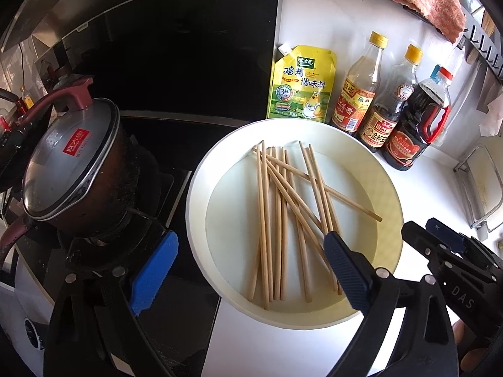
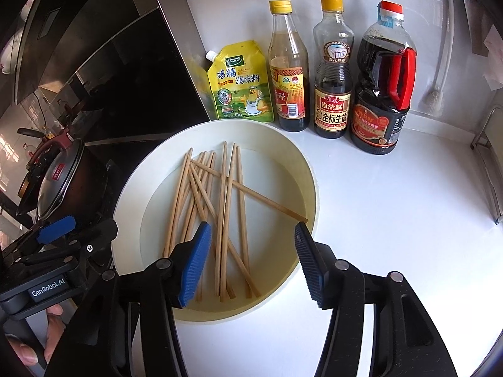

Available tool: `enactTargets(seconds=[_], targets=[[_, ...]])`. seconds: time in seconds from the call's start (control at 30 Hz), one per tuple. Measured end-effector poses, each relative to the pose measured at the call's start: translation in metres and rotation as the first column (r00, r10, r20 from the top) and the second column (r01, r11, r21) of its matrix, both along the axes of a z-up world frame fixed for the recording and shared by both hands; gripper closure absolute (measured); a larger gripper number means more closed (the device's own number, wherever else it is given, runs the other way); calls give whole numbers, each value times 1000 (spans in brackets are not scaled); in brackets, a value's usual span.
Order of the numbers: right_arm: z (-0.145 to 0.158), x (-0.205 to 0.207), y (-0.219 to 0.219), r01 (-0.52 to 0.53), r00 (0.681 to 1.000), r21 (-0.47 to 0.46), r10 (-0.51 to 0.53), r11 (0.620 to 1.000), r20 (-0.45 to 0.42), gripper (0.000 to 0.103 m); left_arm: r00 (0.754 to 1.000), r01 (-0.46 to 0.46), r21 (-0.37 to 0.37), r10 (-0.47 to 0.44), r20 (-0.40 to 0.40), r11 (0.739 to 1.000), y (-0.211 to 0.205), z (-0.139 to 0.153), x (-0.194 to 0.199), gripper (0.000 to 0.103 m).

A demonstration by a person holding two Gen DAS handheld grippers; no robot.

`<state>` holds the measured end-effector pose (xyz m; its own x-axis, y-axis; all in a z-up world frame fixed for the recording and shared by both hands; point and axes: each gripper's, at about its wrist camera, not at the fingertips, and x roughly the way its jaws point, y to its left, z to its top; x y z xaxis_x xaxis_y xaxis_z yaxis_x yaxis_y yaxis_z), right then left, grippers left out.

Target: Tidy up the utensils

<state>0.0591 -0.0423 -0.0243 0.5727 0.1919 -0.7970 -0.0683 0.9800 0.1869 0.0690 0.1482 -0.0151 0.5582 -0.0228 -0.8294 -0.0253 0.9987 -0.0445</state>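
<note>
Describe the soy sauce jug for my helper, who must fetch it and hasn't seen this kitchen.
Behind the white basin of chopsticks, four seasonings line the wall. The soy sauce jug stands rightmost. Alone among them, it has a red cap and red side handle.

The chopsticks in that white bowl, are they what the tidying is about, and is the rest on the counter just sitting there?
Part of the job:
- chopsticks, loose and crossed
- white bowl holding them
- left gripper and right gripper, both open over the bowl

Just lying about:
- yellow seasoning pouch
- three sauce bottles
- lidded pot on the stove
- pink cloth
</note>
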Motion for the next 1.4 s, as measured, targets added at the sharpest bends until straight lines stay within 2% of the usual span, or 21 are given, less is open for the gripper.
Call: enactTargets(seconds=[0.67, 1.4], targets=[[2, -2, -2, -1, 1000, -1, 1, 1000, 0, 49, 1000, -12, 12, 13, -25, 1000, -2, -4, -1, 8], [1, -2, -3, -5, 1000, -2, 5, 1000, -4, 46, 1000, -20, 19, 20, -13, 1000, -2, -3, -3, 8]])
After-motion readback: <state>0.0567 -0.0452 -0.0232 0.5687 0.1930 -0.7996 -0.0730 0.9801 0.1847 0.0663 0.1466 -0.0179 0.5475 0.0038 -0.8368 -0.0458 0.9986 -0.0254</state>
